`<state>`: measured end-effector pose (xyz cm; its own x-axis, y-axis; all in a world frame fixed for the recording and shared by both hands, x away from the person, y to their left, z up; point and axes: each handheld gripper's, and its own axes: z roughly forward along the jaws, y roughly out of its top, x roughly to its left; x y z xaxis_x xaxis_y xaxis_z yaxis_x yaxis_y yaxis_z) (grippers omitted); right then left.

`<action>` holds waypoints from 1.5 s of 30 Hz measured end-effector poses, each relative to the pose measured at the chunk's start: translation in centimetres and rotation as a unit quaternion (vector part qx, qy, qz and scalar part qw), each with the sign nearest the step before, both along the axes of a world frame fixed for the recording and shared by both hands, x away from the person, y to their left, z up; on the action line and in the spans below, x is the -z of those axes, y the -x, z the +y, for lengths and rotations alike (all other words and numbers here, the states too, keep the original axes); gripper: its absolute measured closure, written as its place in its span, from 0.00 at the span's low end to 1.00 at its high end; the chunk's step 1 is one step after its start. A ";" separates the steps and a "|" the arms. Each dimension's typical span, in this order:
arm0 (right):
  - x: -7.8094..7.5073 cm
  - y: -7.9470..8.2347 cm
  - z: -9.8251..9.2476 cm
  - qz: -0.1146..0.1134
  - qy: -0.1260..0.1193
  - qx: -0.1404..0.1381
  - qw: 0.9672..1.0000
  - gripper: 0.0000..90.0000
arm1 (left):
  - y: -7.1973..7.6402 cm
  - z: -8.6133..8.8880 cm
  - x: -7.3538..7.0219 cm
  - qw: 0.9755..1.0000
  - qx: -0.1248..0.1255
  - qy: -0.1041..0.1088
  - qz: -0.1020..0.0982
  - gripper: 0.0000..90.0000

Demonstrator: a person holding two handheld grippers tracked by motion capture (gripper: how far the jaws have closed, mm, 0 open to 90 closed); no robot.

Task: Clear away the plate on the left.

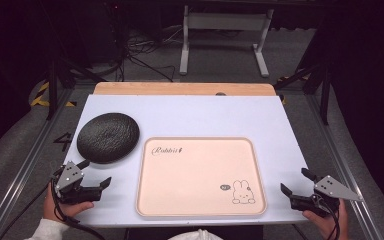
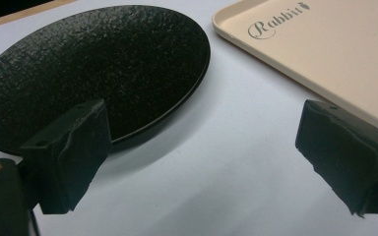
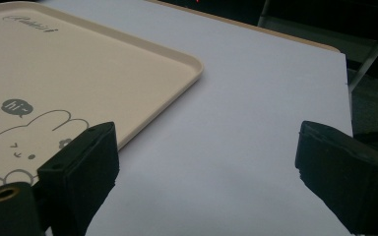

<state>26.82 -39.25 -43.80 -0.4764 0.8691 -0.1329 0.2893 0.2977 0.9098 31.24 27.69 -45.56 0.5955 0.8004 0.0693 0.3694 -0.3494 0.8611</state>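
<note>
nothing is picked up yet: the 2 tongs, left tongs and right tongs, are wide and empty, so maybe next the black plate goes onto the pink tray on the bench

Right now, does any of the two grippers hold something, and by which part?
Nothing is held. The left gripper is open beside the black plate, and the right gripper is open beside the pink tray; neither touches anything.

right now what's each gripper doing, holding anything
left gripper: open, holding nothing, near the black plate
right gripper: open, holding nothing, beside the tray
</note>
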 end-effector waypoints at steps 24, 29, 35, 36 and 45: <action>-0.1 0.1 0.3 0.000 0.002 -0.004 1.000 0.11 | -0.5 -0.2 -0.2 0.999 0.004 -0.042 -0.005 0.11; -0.1 0.1 0.3 0.001 0.002 -0.004 1.000 0.11 | -1.0 -0.2 -0.2 0.998 0.004 -0.058 -0.005 0.11; -0.1 0.0 0.3 0.001 0.004 -0.005 1.000 0.11 | -1.6 -0.7 -0.4 0.996 -0.001 -0.093 -0.010 0.13; -0.1 0.0 0.3 0.002 0.004 -0.005 1.000 0.11 | -1.7 -0.7 -0.4 0.995 0.000 -0.097 -0.009 0.13; -0.1 0.0 0.4 0.002 0.006 -0.004 1.000 0.12 | -2.6 -1.6 -0.5 0.990 -0.004 -0.138 -0.010 0.16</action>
<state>26.80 -38.87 -43.75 -0.4838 0.8636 -0.1417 0.2911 0.3115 0.9046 33.83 26.06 -45.11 0.5854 0.7537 0.2987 0.3562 -0.5700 0.7404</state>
